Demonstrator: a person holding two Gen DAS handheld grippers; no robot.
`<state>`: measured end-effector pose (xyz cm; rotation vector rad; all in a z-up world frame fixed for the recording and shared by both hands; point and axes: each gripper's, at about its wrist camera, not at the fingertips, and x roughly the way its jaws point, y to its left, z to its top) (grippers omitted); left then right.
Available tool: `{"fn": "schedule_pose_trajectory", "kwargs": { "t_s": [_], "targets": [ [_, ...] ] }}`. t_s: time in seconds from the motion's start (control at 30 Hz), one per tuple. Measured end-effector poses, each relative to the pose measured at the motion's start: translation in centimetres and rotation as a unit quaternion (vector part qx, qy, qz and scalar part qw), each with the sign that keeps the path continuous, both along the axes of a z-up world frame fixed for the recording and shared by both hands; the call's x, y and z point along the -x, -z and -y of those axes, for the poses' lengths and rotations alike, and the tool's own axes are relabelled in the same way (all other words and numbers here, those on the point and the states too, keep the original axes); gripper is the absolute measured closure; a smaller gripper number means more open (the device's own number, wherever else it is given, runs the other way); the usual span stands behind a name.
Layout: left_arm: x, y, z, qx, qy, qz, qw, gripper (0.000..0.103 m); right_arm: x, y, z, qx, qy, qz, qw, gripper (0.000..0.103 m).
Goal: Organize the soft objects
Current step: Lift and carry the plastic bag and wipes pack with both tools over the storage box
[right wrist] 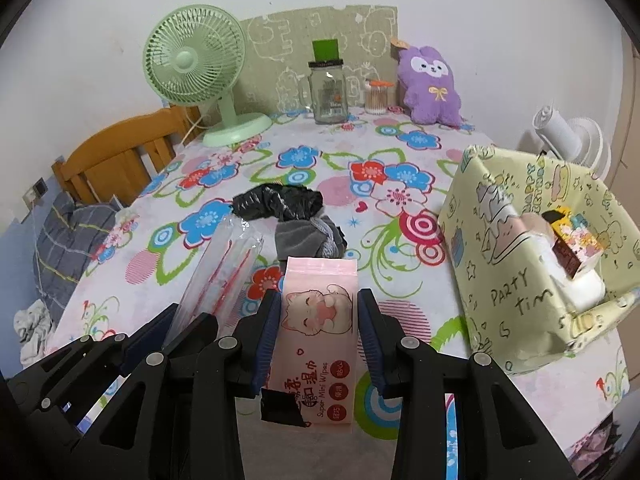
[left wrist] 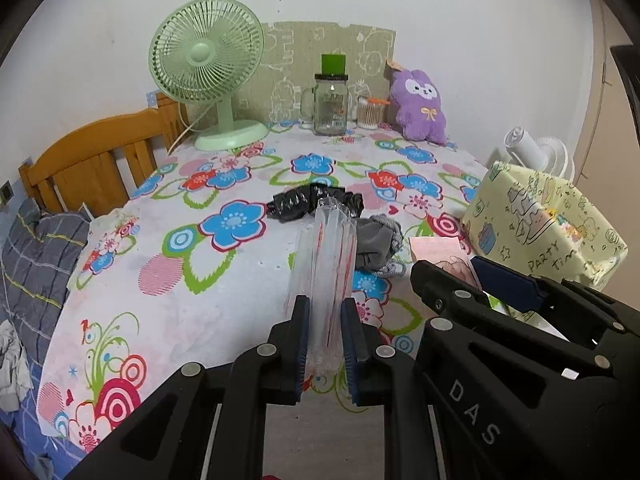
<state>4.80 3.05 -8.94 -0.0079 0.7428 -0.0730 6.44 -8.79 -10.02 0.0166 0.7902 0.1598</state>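
Note:
My left gripper (left wrist: 325,312) is shut on a clear plastic packet with red lines (left wrist: 326,264), lifted over the flowered tablecloth (left wrist: 200,280). Seen from the right wrist, that packet (right wrist: 218,276) juts up at the lower left. My right gripper (right wrist: 318,312) is shut on a pink pack of mini wipes with a cat picture (right wrist: 316,320), also off the table. A crumpled black bag (right wrist: 278,202) and a grey cloth (right wrist: 308,238) lie mid-table. A purple plush toy (right wrist: 432,88) leans at the back wall. The yellow "Party Time" box (right wrist: 520,292) stands open at the right, with packs inside.
A green desk fan (left wrist: 208,76), a glass mug jar (left wrist: 330,104) and a cotton swab pot (left wrist: 370,112) line the back edge. A wooden bed frame (left wrist: 92,160) and bedding (left wrist: 36,264) lie left. A white fan (right wrist: 568,136) stands behind the box.

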Motion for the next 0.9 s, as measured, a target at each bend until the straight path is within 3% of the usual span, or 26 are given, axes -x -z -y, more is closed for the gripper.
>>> {"fn": "schedule_pose_trajectory", "kwargs": {
  "t_s": [0.9],
  "targets": [
    [0.8, -6.4, 0.9, 0.008, 0.010, 0.058, 0.9982, 0.089, 0.9, -7.0, 0.6, -0.003, -0.018, 0.061, 0.998, 0.061]
  ]
}}
